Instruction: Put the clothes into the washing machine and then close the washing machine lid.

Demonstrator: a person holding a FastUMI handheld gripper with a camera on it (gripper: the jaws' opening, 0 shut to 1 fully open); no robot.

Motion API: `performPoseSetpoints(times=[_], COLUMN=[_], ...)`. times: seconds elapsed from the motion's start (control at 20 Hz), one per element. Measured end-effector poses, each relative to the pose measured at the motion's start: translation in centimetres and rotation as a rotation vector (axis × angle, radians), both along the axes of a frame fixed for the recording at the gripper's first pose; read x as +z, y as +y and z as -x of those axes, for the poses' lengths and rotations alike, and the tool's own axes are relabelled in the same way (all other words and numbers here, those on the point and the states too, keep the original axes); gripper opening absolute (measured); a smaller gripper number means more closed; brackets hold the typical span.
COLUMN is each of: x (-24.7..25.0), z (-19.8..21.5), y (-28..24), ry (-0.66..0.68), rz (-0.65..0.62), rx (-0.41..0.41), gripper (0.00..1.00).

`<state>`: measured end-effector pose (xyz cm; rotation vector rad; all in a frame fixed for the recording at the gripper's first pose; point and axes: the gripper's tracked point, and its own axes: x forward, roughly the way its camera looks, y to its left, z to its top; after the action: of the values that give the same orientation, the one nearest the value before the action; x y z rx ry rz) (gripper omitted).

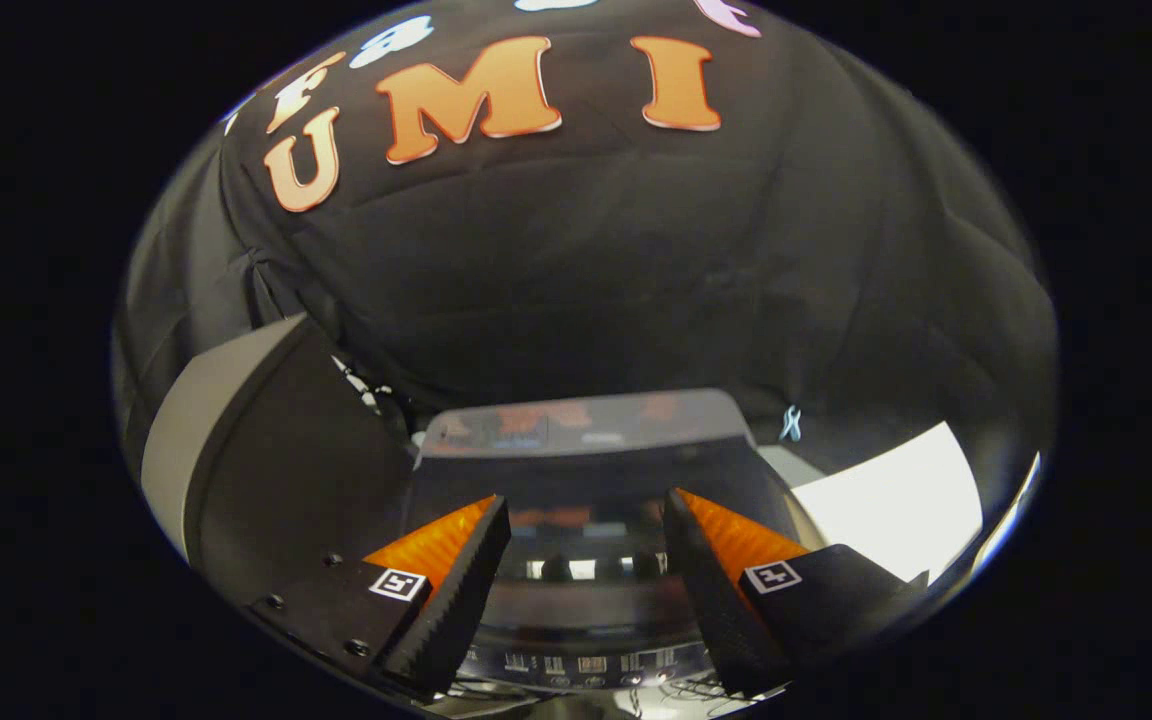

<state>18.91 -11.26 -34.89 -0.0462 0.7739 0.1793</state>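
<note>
Fingers of the gripper [586, 540] stand apart with nothing between them, hanging just above the washing machine [586, 640] and aimed across its top. Between and just beyond the tips lies the washing machine lid [586, 480], a dark glossy panel; whether it is fully down or propped a little I cannot tell. Nearer than the lid, under the fingers, runs the control panel [586, 662] with its row of small buttons. A grey and black object [236, 430] stands left of the machine, a white surface [896, 500] lies to its right, and the black cloth wall [636, 250] hangs behind it.

No clothes are in sight, so where they lie I cannot say; they may be inside already. Cloth would be light, soft and floppy, best pinched at a bunched fold. The lid looks stiff, smooth and slippery, so it is better pushed down at its near edge than gripped.

Pose, as I judge it: held low and roughly level, pointing forward over the machine's front.
</note>
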Motion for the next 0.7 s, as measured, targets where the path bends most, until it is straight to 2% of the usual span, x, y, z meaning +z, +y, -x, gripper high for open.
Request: performPoseSetpoints(times=[0.1,0.25,0.7], x=[-0.9,0.9,12.3], z=[0.9,-0.2,-3.3], y=[-1.1,-2.2,-5.7], ry=[0.012,-0.03,-0.224], rz=[0.015,0.036,0.008], rx=[-0.009,-0.009,-0.051], gripper=[1.0,1.0,0.99])
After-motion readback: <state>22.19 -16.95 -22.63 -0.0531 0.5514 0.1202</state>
